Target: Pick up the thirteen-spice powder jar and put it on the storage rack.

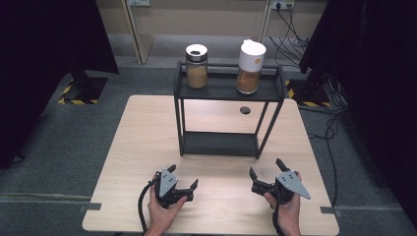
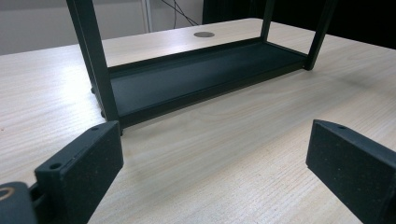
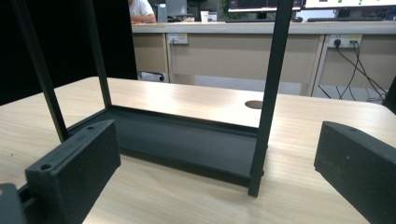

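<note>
Left gripper (image 1: 183, 180), lower centre-left of the high view: jaws spread wide, holding nothing; right gripper (image 1: 266, 169), lower centre-right: jaws likewise wide apart, nothing between them; both low over the table (image 1: 147, 142), near the black rack (image 1: 221, 144) at mid-frame; on the rack's top shelf, an open jar (image 1: 196, 66) and a white-capped jar (image 1: 250, 67), upright, apart.

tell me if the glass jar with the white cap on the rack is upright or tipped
Upright: the white-capped glass jar stands on the black metal rack's top shelf, cap uppermost, brown powder level in its lower part.
</note>
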